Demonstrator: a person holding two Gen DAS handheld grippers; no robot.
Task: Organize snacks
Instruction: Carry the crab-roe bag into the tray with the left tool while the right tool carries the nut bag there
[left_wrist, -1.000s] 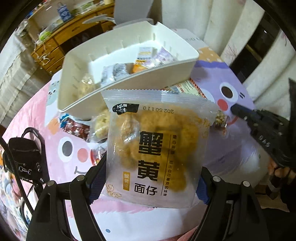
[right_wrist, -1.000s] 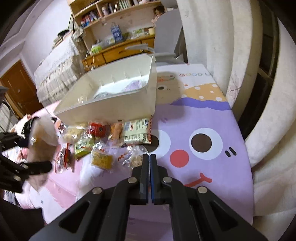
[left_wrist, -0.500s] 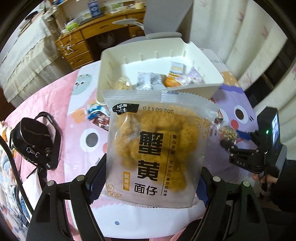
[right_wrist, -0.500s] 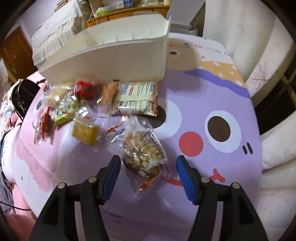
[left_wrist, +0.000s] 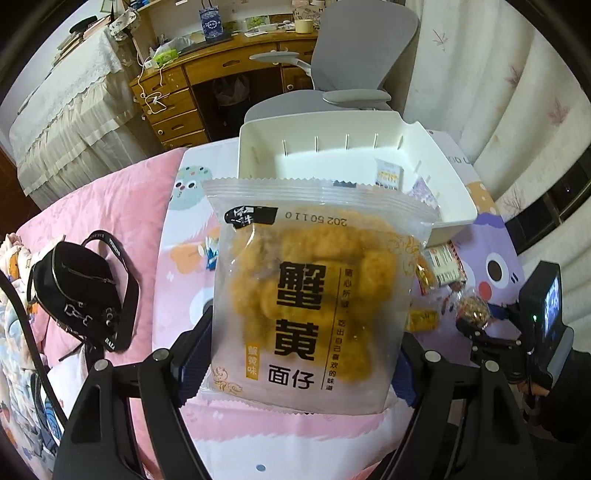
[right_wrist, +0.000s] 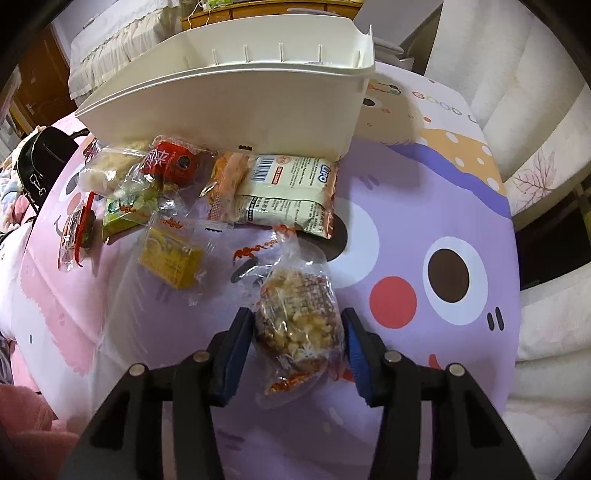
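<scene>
My left gripper (left_wrist: 301, 362) is shut on a large clear bag of orange noodle snack (left_wrist: 314, 291), held up in front of the white bin (left_wrist: 454, 206). The bin holds a few small packets (left_wrist: 388, 173). In the right wrist view my right gripper (right_wrist: 295, 332) points down over a clear packet of nut crisp (right_wrist: 295, 317) lying on the purple cartoon cloth (right_wrist: 406, 221). Its jaws are closing, with the blue pads right beside the wrapper's sides. Loose snacks lie against the bin's wall (right_wrist: 240, 110): a Lipo pack (right_wrist: 288, 192), a yellow packet (right_wrist: 171, 262) and a red packet (right_wrist: 170, 162).
A black handbag (left_wrist: 81, 291) lies on the pink side of the cloth at the left. Behind the bin stand a grey office chair (left_wrist: 354, 55) and a wooden desk (left_wrist: 221, 66). White curtains (right_wrist: 535, 110) run along the right edge.
My left gripper has risen with the noodle bag, so more of the bin's inside shows. My right gripper went from shut to wide, sank around the nut crisp packet, and has narrowed.
</scene>
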